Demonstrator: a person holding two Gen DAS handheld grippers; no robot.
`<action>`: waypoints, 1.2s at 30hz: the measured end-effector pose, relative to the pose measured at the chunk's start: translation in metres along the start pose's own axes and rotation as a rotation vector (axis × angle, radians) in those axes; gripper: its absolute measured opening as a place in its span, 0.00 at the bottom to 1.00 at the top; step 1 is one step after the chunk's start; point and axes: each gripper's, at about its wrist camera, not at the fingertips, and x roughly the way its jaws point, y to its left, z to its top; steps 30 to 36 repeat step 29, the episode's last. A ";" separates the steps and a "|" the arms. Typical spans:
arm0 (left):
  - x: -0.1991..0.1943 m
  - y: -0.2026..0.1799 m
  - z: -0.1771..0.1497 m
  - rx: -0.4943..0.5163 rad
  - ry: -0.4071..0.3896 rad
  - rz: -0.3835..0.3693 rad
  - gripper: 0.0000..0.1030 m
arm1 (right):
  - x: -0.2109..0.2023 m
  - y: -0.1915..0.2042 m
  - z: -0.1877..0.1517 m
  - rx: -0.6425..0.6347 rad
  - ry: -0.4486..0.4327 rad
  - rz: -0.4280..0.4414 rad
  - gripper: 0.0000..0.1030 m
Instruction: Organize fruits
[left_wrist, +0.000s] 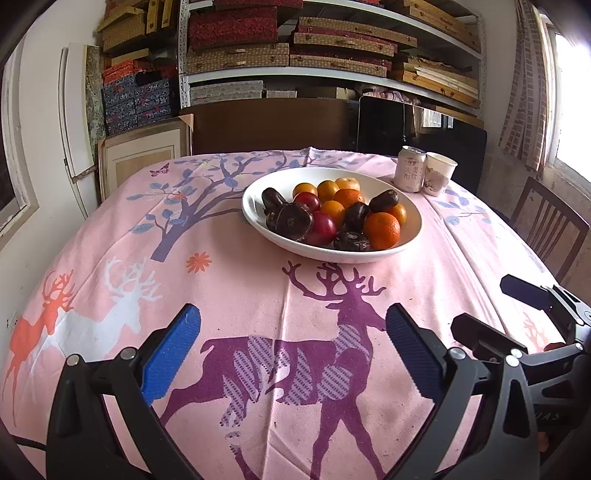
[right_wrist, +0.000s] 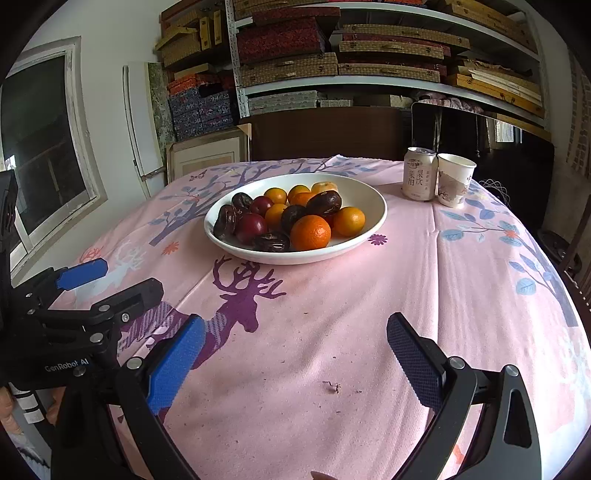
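All fruits (left_wrist: 332, 218) sit mixed in the white bowl (left_wrist: 413, 225) on the tabletop (left_wrist: 258, 295), none outside; my left gripper (left_wrist: 293, 354) and right gripper (right_wrist: 295, 362) hover spread, empty.

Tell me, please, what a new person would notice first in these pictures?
The eye goes first to the white bowl in the middle of the pink deer-print tablecloth, heaped with oranges, red plums and dark brown fruits. Behind it to the right, a drink can and a paper cup stand side by side. Both grippers, left and right, are open and empty near the table's front edge.
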 end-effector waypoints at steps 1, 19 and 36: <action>0.000 0.001 0.000 -0.003 0.002 -0.005 0.96 | 0.000 0.000 0.000 0.000 -0.001 0.002 0.96; -0.008 -0.008 -0.002 0.060 -0.061 0.063 0.96 | 0.000 0.000 0.000 -0.003 -0.001 -0.007 0.96; -0.007 -0.007 0.000 0.045 -0.041 0.046 0.96 | -0.001 0.000 0.001 -0.002 -0.002 -0.013 0.96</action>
